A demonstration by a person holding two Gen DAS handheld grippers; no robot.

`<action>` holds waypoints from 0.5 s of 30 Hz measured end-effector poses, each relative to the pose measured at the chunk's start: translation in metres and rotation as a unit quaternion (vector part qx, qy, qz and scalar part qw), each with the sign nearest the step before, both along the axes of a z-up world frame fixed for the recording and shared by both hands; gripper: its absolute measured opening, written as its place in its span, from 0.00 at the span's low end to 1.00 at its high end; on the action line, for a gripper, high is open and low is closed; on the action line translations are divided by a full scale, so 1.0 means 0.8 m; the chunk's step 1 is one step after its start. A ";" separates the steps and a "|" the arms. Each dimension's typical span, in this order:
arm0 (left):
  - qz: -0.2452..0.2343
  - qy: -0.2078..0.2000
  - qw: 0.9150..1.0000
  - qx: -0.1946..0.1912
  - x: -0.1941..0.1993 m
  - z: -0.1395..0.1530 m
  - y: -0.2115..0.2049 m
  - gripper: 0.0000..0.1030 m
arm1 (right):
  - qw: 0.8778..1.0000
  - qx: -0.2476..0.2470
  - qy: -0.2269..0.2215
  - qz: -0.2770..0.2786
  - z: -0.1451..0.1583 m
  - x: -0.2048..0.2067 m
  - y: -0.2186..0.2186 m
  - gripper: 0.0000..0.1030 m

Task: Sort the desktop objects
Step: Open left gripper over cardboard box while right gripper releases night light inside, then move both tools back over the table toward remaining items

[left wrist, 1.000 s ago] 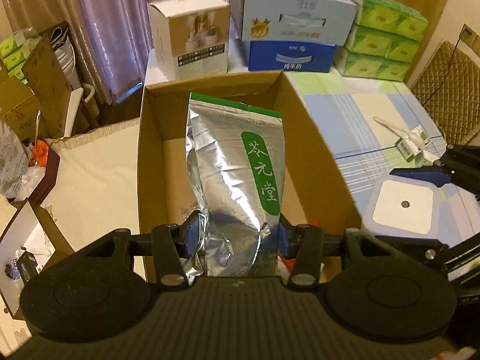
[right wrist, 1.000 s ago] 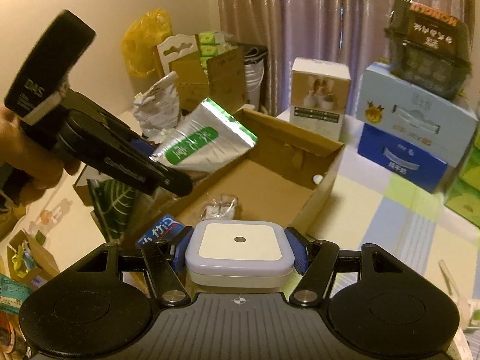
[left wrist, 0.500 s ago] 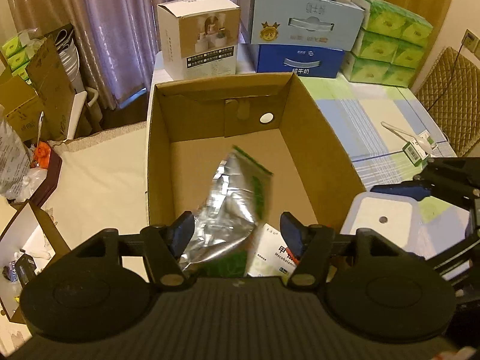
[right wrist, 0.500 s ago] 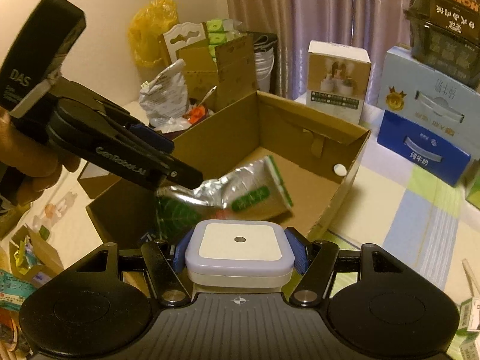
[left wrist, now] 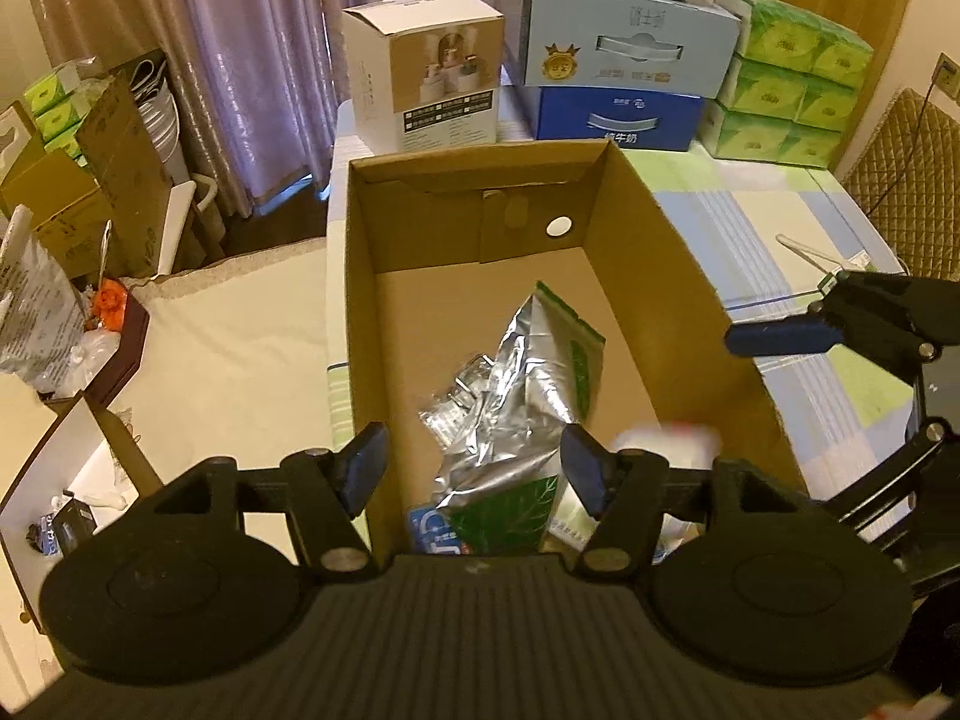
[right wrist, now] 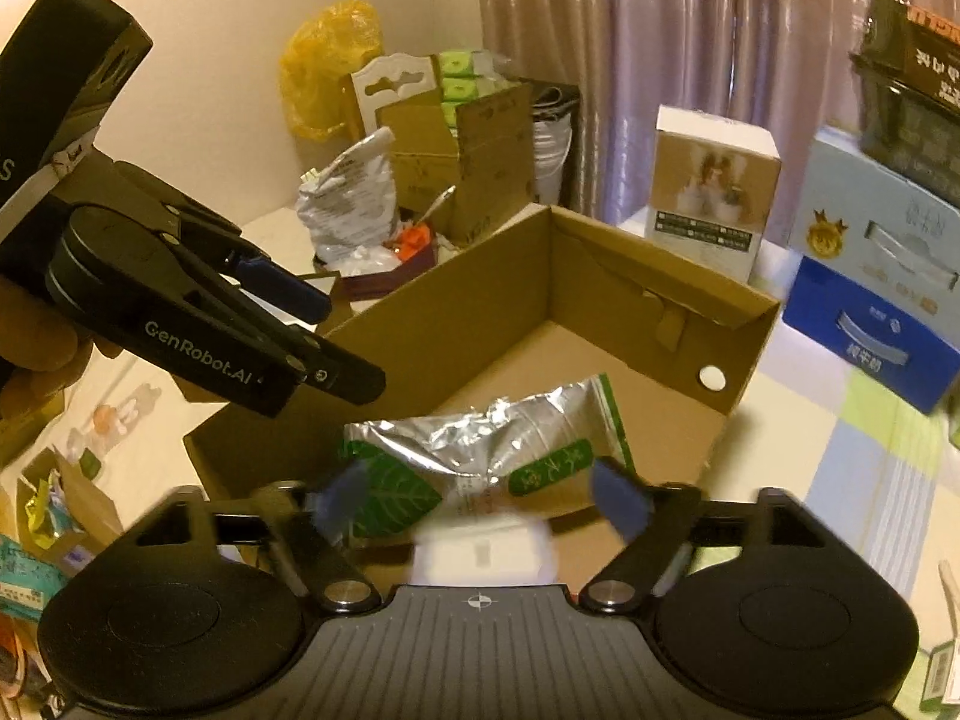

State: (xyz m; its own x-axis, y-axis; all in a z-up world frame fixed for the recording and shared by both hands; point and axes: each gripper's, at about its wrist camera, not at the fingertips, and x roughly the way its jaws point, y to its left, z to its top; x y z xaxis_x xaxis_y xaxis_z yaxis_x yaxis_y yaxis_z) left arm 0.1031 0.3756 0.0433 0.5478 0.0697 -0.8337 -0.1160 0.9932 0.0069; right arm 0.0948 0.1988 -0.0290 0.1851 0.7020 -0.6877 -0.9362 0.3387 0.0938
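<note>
An open cardboard box (left wrist: 660,276) stands on the table under both grippers. A silver foil pouch with a green label (left wrist: 528,372) lies crumpled on its floor, over other small packets. My left gripper (left wrist: 474,462) hangs open above the box's near end, with nothing between its fingers. My right gripper (right wrist: 480,498) is open too, and a white square device (right wrist: 480,555) shows as a blur just below its fingers. In the left wrist view that device (left wrist: 666,438) is a white smear inside the box's right wall, below the right gripper's blue pad (left wrist: 780,339).
Behind the box (right wrist: 630,312) stand a white carton (left wrist: 420,72), stacked blue boxes (left wrist: 618,72) and green tissue packs (left wrist: 786,96). A quilted chair (left wrist: 912,180) is at the right. Cartons and bags (right wrist: 354,204) crowd the left. Small items (left wrist: 810,252) lie on the striped cloth.
My left gripper opened and the silver pouch dropped into the box, where it now lies. My right gripper has just opened and the white device is falling from it.
</note>
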 end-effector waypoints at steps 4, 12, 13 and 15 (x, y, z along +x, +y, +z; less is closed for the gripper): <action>0.001 0.000 1.000 -0.002 -0.004 -0.001 -0.003 0.58 | 1.000 0.005 0.008 -0.006 0.001 0.001 -0.010 0.80; -0.006 -0.008 1.000 0.003 -0.010 0.007 -0.023 0.60 | 0.999 0.015 0.017 -0.047 0.014 0.010 -0.061 0.83; -0.008 -0.010 1.000 0.005 -0.011 0.010 -0.028 0.61 | 0.998 0.015 0.017 -0.050 0.017 0.010 -0.069 0.83; -0.012 -0.014 1.000 0.008 -0.013 0.016 -0.037 0.62 | 0.998 0.014 0.014 -0.058 0.022 0.012 -0.083 0.84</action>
State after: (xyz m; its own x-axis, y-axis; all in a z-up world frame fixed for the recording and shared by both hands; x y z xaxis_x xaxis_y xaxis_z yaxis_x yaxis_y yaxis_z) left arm 0.0928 0.3462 0.0565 0.5722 0.0688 -0.8172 -0.0925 0.9955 0.0191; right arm 0.1041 0.1320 -0.0116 0.2466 0.6958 -0.6746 -0.8879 0.4411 0.1303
